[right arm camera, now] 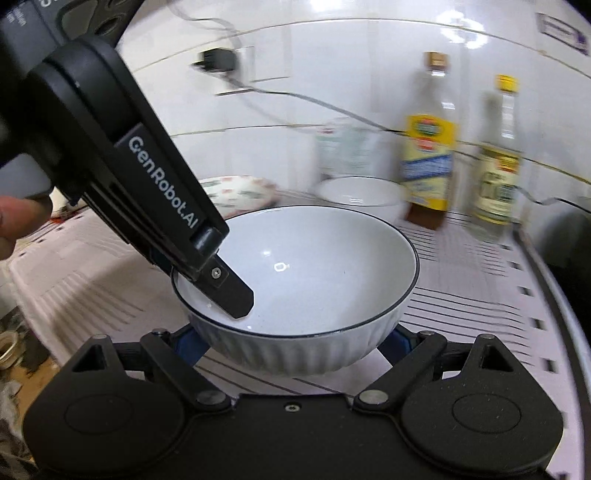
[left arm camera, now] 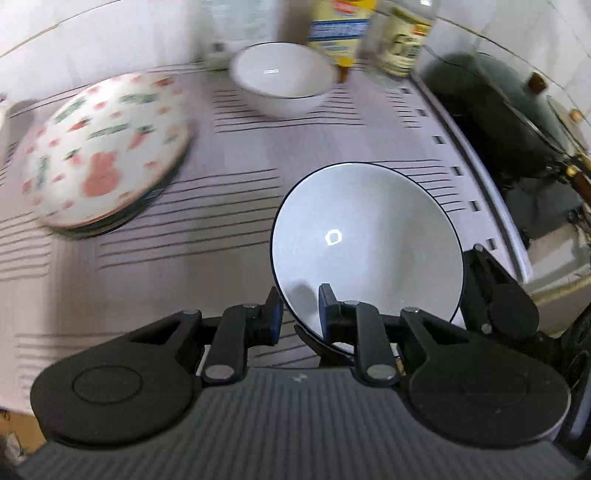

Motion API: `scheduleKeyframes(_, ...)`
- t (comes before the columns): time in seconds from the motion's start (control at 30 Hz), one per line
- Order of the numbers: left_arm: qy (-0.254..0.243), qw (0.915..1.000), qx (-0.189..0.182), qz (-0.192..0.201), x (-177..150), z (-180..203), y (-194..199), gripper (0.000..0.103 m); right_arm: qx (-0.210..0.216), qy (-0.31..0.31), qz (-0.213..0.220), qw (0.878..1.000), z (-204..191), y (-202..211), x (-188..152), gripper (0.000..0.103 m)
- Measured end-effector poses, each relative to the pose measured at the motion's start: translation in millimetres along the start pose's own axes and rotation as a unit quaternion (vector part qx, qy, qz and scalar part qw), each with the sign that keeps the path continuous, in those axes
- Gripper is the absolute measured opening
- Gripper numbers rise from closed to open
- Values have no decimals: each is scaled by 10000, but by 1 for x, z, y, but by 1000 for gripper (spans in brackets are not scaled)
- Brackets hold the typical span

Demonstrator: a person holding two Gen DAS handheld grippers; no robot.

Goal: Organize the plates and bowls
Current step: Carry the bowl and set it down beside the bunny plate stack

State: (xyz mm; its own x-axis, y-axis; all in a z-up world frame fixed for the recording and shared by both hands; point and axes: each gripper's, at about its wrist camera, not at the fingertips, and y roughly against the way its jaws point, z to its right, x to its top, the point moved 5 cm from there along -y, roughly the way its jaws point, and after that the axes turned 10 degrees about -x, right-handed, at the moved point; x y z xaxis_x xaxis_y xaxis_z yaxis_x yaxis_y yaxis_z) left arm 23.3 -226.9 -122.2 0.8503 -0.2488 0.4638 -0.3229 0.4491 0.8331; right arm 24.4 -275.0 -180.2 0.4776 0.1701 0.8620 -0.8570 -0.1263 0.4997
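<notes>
White ribbed bowl sits near on the striped tabletop. The left claw pinches its rim; the right claw cradles its base, spread wide. Judged mid-carry: next, nest it in the far bowl, beside the plates.

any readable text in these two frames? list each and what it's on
"GenRobot.AI": on the left gripper, along its finger, right wrist view.
Yellow-label bottle: print too blurred to read.
Clear bottle: label blurred, unreadable.
Purple sticker on the wall tile: unreadable.
Left wrist view: bottle labels blurred, nothing else legible.
</notes>
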Motion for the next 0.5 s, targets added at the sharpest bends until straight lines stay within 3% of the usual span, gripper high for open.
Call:
scheduleKeyframes(0.27, 754, 9962, 352, 257, -25, -63, 29, 19, 773, 491, 62, 9958, -55, -27, 16, 95)
scheduleKeyframes(0.5, 963, 9939, 477, 241, -31, -94, 24, 19, 888, 744, -21, 9933, -79, -54, 13, 94)
